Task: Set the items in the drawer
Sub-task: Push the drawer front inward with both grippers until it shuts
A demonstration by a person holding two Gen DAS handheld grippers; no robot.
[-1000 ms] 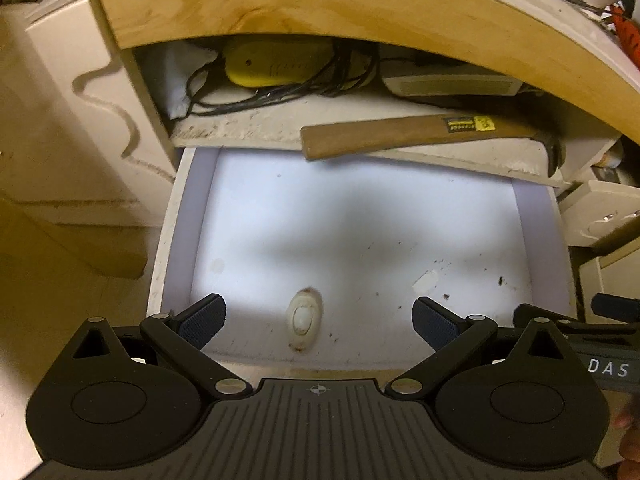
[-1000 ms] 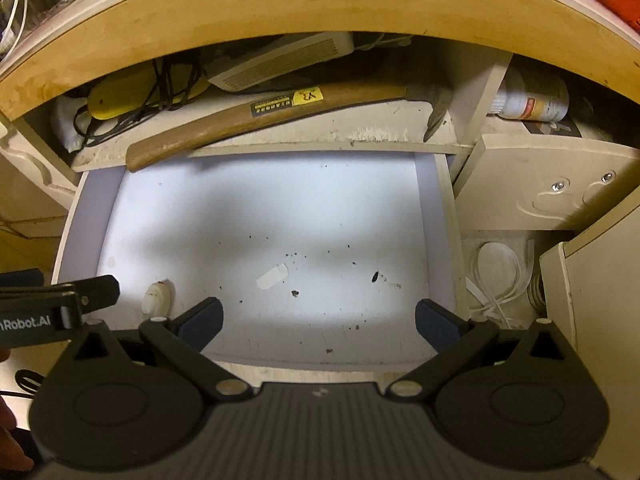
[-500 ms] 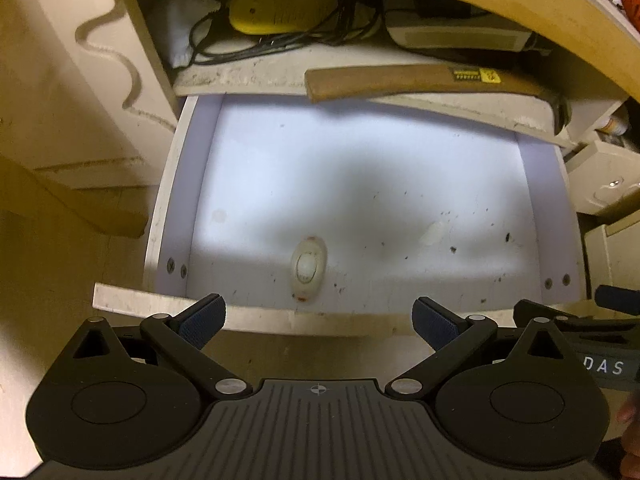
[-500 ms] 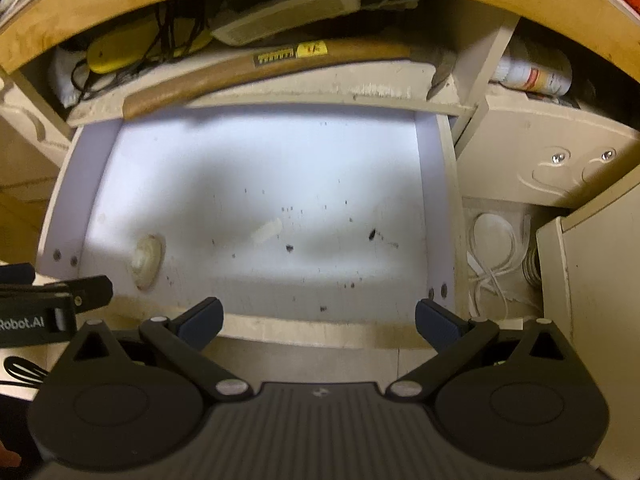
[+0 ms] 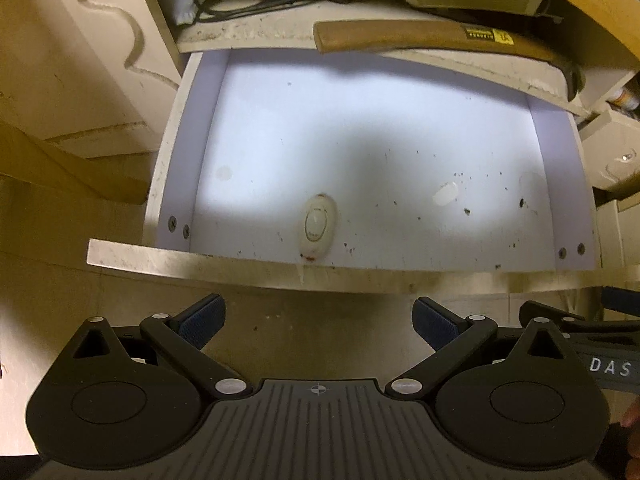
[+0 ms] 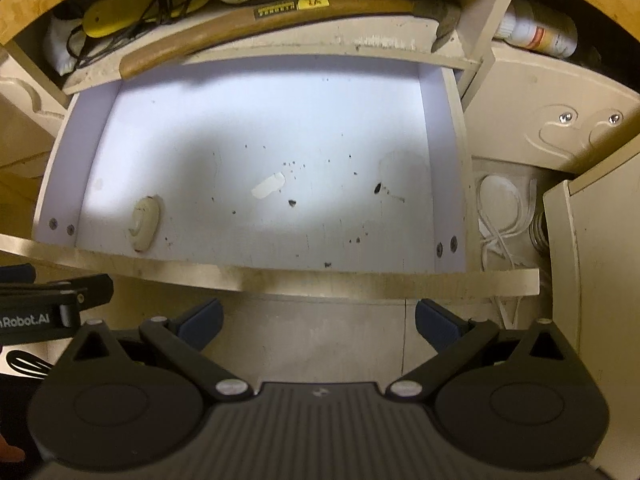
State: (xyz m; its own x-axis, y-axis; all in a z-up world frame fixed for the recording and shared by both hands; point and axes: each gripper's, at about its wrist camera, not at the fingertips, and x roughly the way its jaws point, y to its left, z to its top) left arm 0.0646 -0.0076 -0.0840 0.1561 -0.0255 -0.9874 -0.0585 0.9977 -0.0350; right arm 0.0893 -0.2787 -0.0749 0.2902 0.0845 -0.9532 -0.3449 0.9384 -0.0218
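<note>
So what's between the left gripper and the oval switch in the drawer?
In the left wrist view, only the drawer's front panel separates the left gripper from the oval switch.

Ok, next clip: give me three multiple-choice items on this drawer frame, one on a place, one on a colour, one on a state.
1. Where does the hammer lie?
A. inside the drawer
B. on the shelf above the drawer
C. on the floor

2. What colour is the device among the cables on that shelf?
A. yellow
B. red
C. green

3. How do the left tool and right tool stand?
A. both shut on an item
B. one open, one shut
C. both open, holding nothing

Answers:
B, its handle rests on the shelf board behind the drawer.
A, its casing is yellow in both views.
C, each view shows the fingers spread apart with nothing between them.
</note>
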